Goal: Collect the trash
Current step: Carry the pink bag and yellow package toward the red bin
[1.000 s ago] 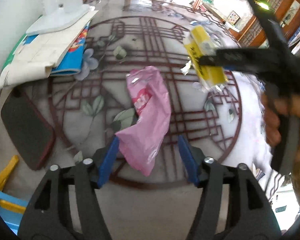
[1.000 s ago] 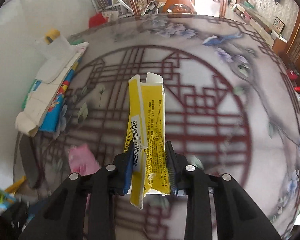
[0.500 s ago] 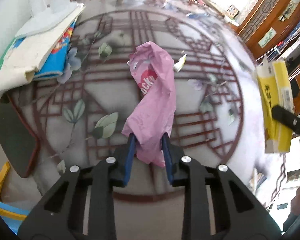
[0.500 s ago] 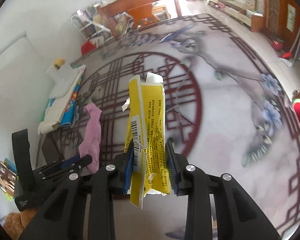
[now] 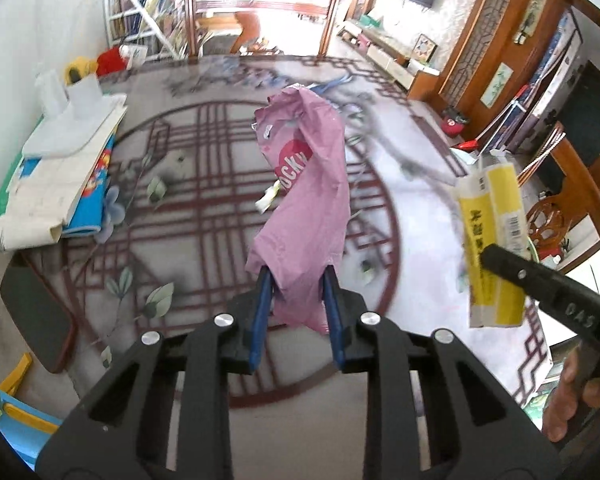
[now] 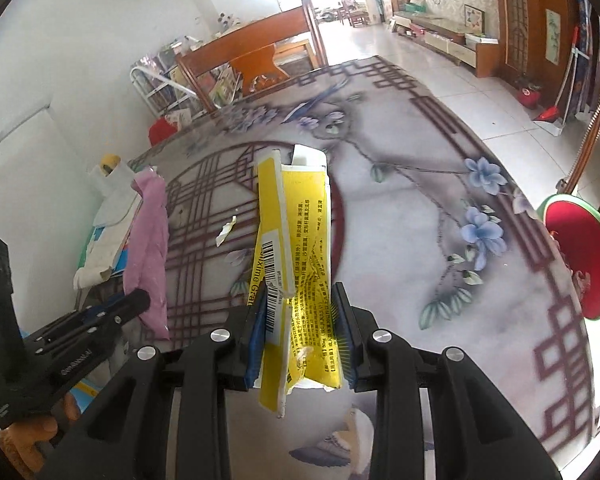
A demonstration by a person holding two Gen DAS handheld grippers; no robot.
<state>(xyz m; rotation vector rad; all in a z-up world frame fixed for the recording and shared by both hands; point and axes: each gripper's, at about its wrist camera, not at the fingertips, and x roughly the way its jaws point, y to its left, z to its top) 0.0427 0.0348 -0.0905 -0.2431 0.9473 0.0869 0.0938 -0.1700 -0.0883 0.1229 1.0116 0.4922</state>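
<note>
The left tool (image 5: 296, 296) is clamping a pink wrapper (image 5: 304, 200) above the patterned surface (image 5: 204, 208). The right tool (image 6: 300, 320), at three o'clock, is gripping a torn yellow carton (image 6: 296, 248).

Thin plastic, creased card, glossy table

The pink bag (image 5: 308, 208) is thin, crinkled plastic film; the yellow box (image 6: 300, 264) is creased, torn cardboard with a slight sheen. The table (image 6: 412, 240) is smooth and glossy. Both tongs are matt black plastic with shiny metal rivets.
</note>
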